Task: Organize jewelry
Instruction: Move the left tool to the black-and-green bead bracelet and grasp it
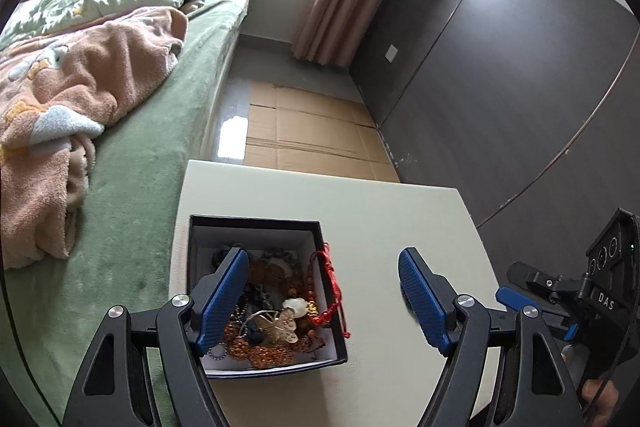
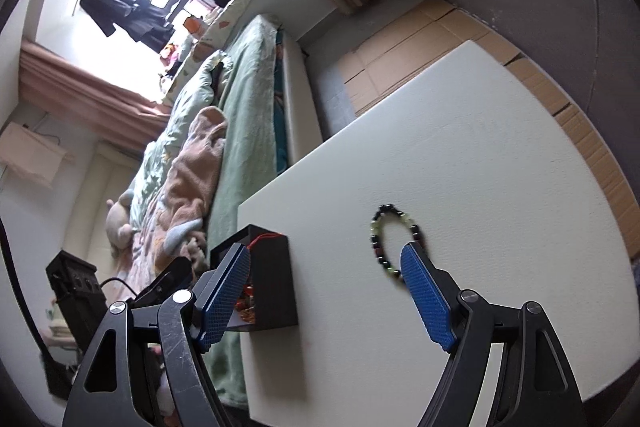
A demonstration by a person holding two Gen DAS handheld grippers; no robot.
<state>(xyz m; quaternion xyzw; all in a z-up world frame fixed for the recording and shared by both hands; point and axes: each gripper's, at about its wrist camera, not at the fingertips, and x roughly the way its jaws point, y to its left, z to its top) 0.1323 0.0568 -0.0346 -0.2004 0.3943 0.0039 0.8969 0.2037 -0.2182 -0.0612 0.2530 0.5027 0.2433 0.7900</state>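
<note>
A white table [image 1: 360, 203] stands beside a bed with a green cover [image 1: 160, 131] and a crumpled peach blanket [image 1: 80, 95]. At the table's edge nearest the bed sits a black box [image 1: 256, 225] with a white lining, heaped with jewelry [image 1: 272, 311] — orange and dark bead strands, a pale stone, a silvery leaf-shaped piece. A red beaded cord [image 1: 332, 283] hangs over the box's right wall. The left claw [image 1: 322, 301] hovers over the box and the bare table beside it, released, its blue pads spread wide with nothing between them; its left pad lies across the view of the box's contents. The right claw [image 2: 326, 301] is likewise spread and empty. In its view a bracelet [image 2: 394, 237] of dark and pale green beads lies flat on the table, well apart from the box — its lower end is hidden behind the claw's right pad. Flattened cardboard [image 1: 316, 131] covers the floor beyond the table.
</note>
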